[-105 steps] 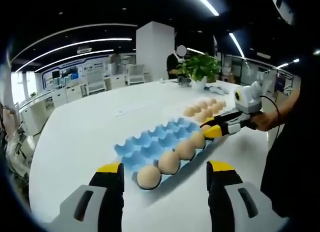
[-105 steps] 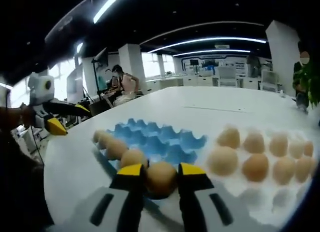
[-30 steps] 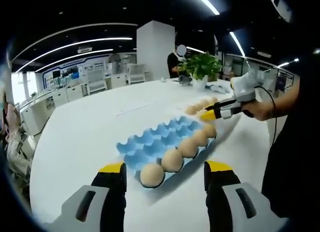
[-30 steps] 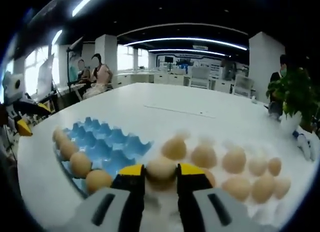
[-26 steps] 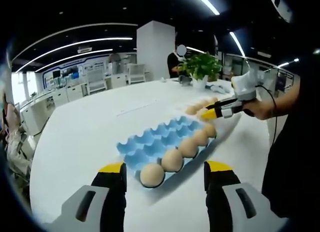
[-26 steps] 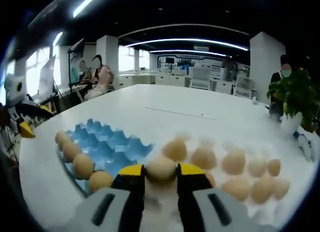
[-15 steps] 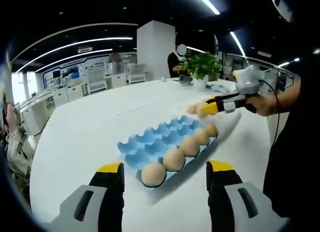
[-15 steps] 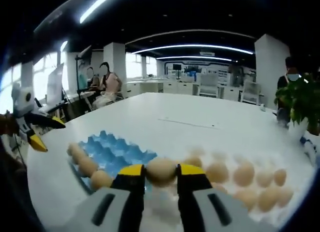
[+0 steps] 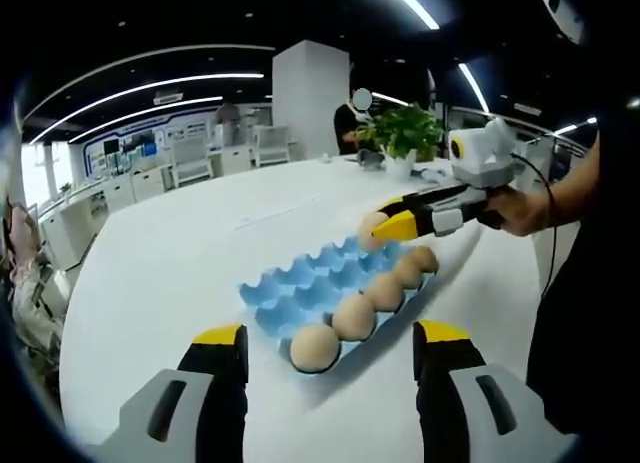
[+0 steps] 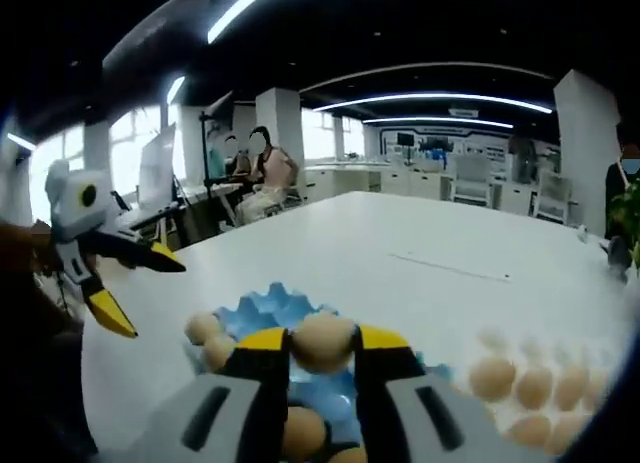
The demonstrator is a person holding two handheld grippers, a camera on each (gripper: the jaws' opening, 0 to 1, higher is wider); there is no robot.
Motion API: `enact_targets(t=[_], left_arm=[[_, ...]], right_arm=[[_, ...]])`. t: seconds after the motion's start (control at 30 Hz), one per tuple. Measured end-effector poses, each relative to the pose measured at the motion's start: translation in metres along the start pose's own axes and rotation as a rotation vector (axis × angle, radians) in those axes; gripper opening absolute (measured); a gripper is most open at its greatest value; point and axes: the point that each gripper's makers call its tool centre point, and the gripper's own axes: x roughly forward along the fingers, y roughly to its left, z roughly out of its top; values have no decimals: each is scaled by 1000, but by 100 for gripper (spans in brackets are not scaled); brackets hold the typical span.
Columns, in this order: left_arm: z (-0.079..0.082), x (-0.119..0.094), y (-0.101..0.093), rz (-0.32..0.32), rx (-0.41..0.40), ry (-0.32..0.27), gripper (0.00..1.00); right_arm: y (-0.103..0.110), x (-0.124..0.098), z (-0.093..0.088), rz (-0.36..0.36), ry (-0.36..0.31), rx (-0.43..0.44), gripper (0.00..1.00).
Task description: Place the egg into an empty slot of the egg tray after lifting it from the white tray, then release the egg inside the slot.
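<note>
— What lay on the white table (image 9: 180,273)?

— A blue egg tray (image 9: 300,288), four eggs along its near edge, the farthest partly hidden.

— The grippers?

— The right gripper (image 10: 322,343) was clamped on a tan egg (image 10: 322,340) above the blue tray. The left gripper (image 9: 330,345) hung with jaws apart.

— The white tray?

— Blurred; probably under the loose eggs (image 10: 525,388).

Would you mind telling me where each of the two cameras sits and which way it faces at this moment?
Left gripper view: rides the open left gripper, faces across the white table at the blue egg tray; the right gripper enters holding the brown egg, with the person's hand.
Right gripper view: rides the right gripper gripping that egg above the tray; left gripper at left.
Shared: tray, egg, both grippers.
</note>
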Motion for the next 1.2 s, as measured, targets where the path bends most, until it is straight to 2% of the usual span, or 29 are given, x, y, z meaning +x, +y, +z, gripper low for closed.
enact_targets(t=[0.23, 0.5, 0.9, 1.2], left_arm=[[-3, -3, 8, 4, -12, 3, 67], [-6, -4, 14, 20, -25, 4, 66], [-8, -3, 15, 27, -34, 11, 65], [-10, -2, 16, 27, -35, 20, 63]], right_arm=[[38, 38, 8, 103, 0, -34, 24], [66, 64, 12, 175, 2, -58, 24], [75, 82, -7, 211, 55, -54, 24], [77, 88, -15, 214, 83, -36, 24]])
